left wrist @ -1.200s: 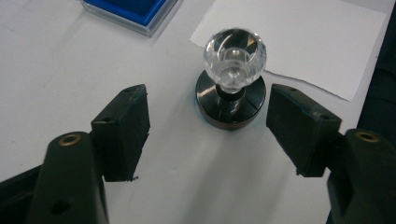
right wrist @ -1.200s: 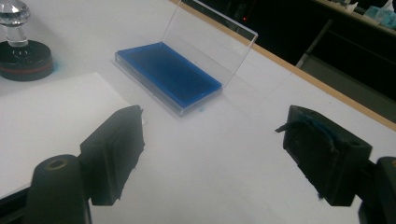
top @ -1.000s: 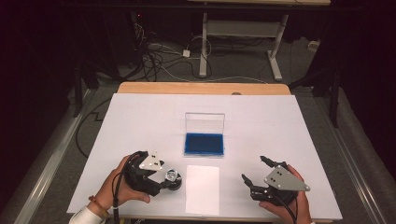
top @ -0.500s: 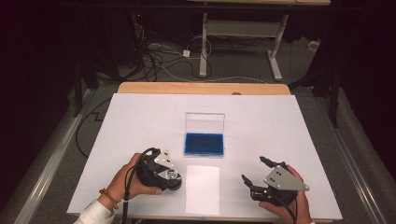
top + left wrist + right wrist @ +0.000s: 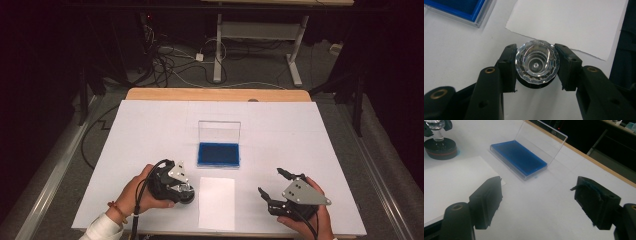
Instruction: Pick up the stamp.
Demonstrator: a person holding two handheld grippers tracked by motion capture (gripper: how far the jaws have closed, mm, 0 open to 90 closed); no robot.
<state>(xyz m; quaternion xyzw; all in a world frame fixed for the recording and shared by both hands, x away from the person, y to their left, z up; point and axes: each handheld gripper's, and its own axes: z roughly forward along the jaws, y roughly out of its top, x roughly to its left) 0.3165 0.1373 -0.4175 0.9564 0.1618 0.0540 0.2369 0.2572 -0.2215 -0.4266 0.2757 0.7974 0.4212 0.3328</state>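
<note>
At the near edge of the tabletop (image 5: 150, 125), left of its middle, the left tongs (image 5: 537, 65) had just been closing and were clenched on a faceted crystal knob (image 5: 537, 62), one pad pressed against each side of it. In the right gripper view the knob (image 5: 435, 123) topped a clear stem rising from a round black base (image 5: 440, 148) with a red band, and that base stood on the tabletop just off the left edge of a white paper sheet (image 5: 216, 202). In the high view the person's left hand (image 5: 137, 192) wrapped the left tongs (image 5: 176, 189) from the near side.

The paper sheet lay flat at the middle of the near edge, between the two hands. Toward the near right corner the right tongs (image 5: 270, 182) hung released above the bare tabletop; their jaws had just been closing a little, yet they stood wide with nothing between them, the pads (image 5: 487, 201) well apart.

Farther in, just beyond the far edge of the sheet, near the tabletop's centre, sat a blue ink pad case (image 5: 218, 154), its clear lid (image 5: 219, 131) upright along its far side.
</note>
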